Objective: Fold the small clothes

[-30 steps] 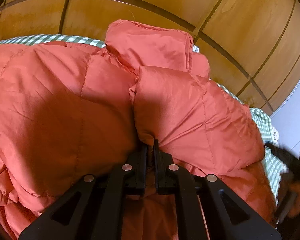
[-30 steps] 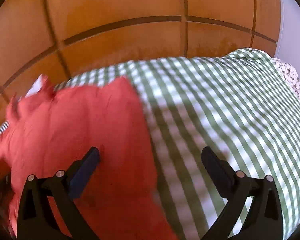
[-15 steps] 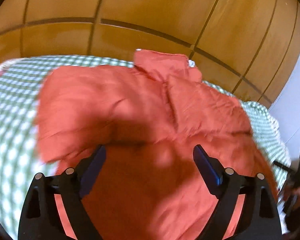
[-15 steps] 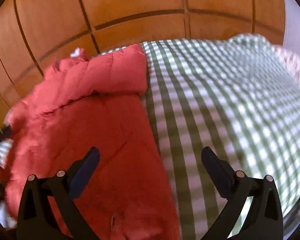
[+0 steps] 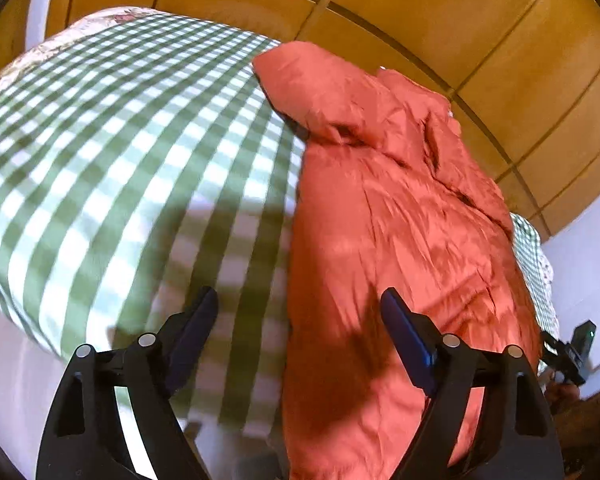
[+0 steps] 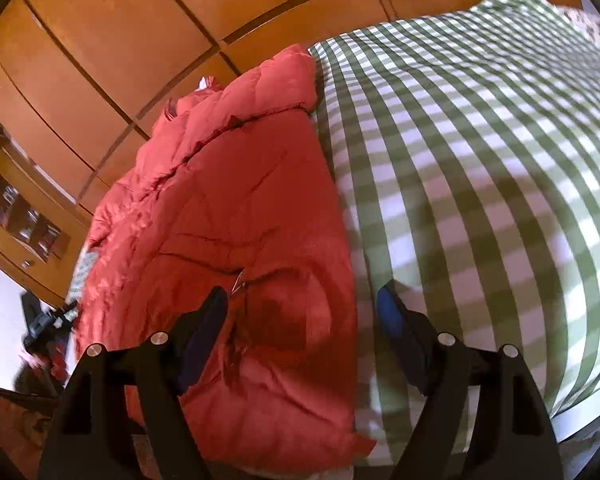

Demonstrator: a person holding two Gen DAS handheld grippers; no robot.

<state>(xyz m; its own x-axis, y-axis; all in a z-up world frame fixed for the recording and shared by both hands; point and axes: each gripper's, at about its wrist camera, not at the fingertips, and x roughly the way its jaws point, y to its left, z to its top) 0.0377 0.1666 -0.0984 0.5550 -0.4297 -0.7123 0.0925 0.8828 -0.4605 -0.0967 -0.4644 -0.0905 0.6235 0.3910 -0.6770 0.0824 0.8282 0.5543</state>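
While the red quilted puffer jacket (image 5: 400,220) lies spread flat on the green-and-white checked bedspread (image 5: 120,140), both tongs hang above it with nothing between their pads.

Left wrist view: the left tongs (image 5: 300,320) stand wide apart, jaws having just narrowed slightly after letting go of the cloth. Its 9 o'clock finger is over checked cloth, its 3 o'clock finger over red fabric; neither pad presses on the jacket. The jacket's straight edge runs from 12 toward 6 o'clock between the fingers. The jacket fills the frame from 12 through 5 o'clock, with a bunched, folded part at 12 to 1 o'clock. The picture is blurred along the near edge of the bed.

Right wrist view: the right tongs (image 6: 302,312) are also well spread, jaws having just been closing, with a strip of jacket edge lying below the gap but not gripped. The 9 o'clock finger sits over the jacket near a small zip pull (image 6: 239,283); the 3 o'clock finger is over the bedspread. Here the jacket occupies 7 through 12 o'clock, its puffy folded section at 11 to 12.

Orange-brown wooden wardrobe panels (image 6: 140,40) rise behind the bed in both views. The other tongs show small and dark at 4 o'clock in the left view.
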